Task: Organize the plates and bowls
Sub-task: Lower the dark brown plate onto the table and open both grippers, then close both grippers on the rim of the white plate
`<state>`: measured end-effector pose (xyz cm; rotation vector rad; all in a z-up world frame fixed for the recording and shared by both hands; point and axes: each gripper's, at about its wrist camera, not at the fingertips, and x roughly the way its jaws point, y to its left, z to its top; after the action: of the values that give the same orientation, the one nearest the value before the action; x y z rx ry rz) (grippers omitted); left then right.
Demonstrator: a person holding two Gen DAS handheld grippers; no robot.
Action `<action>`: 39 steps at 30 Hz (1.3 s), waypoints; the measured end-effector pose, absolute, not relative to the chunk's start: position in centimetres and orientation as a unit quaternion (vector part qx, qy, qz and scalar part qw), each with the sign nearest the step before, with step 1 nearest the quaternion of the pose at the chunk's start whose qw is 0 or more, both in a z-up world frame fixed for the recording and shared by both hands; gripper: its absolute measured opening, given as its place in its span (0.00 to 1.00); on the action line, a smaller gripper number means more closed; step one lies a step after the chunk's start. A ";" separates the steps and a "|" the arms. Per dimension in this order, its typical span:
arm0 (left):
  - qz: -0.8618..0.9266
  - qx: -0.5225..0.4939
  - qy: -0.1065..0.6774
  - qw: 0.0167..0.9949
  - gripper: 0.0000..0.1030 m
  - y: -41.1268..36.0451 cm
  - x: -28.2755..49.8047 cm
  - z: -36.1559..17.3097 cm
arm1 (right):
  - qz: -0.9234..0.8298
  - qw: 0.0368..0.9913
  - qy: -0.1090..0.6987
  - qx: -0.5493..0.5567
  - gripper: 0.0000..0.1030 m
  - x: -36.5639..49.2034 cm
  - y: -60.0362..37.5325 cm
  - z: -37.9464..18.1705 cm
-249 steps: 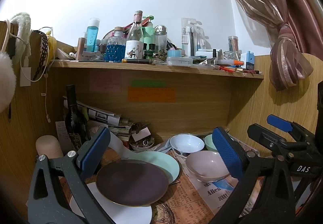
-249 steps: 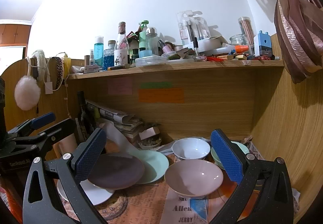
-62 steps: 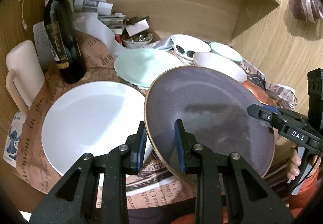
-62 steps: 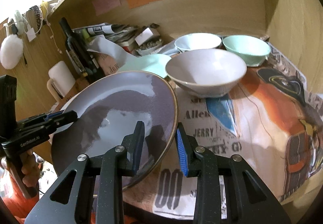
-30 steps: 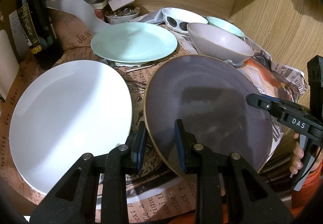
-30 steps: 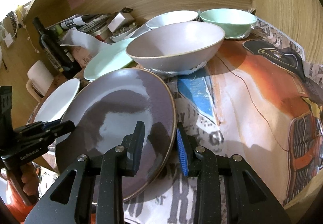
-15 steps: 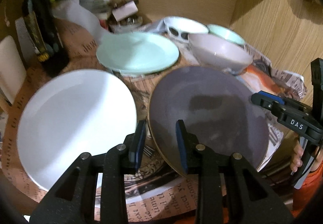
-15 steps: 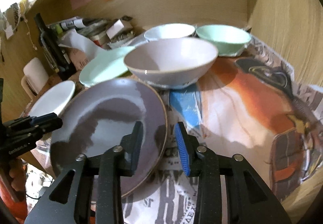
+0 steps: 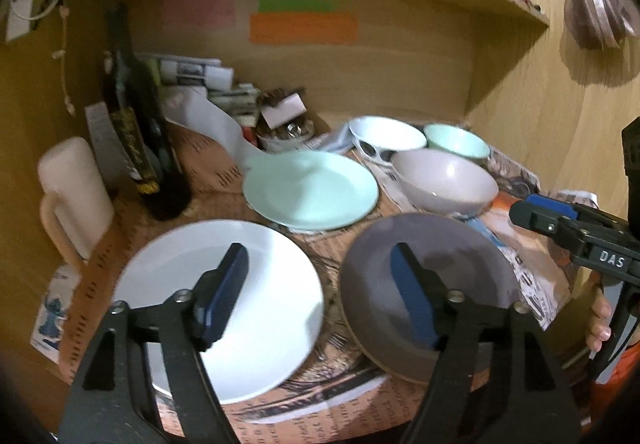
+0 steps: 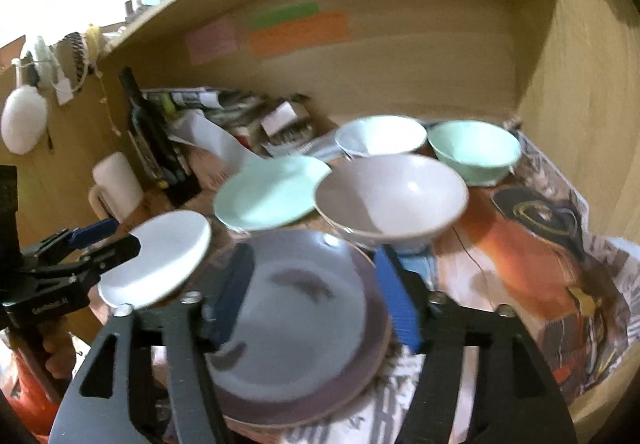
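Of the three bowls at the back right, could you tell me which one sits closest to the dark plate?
The pale pink-grey bowl: it sits right behind the dark plate, while the white bowl and mint bowl stand farther back.

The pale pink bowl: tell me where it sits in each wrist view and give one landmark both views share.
Left wrist: pale pink bowl right of centre, behind the purple plate.
Right wrist: pale pink bowl near centre, just beyond the purple plate.
Shared landmark: orange note on the back panel.
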<state>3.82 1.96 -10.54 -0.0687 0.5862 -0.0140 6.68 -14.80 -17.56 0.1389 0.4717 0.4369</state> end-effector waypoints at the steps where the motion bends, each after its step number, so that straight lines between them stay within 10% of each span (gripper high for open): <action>1: -0.003 -0.036 0.283 0.958 0.84 2.4 3.6 -10.3 | 0.218 0.946 0.229 0.066 0.64 6.7 -14.4 -17.3; 6: 0.014 -0.049 0.271 0.961 0.92 4.4 3.0 -9.7 | 0.232 0.945 0.220 0.065 0.81 7.0 -12.5 -16.4; 33: 0.092 -0.091 0.373 0.919 0.94 15.9 3.5 -15.9 | 0.305 0.898 0.315 -0.015 0.82 14.0 -0.8 -18.0; 39: 0.097 -0.122 0.396 0.905 0.87 17.8 3.2 -17.8 | 0.318 0.872 0.370 -0.033 0.59 16.0 1.4 -19.7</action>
<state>3.24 17.79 -17.78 -0.2512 0.8174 0.2000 16.01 1.36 -19.71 -0.0697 0.7741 0.6655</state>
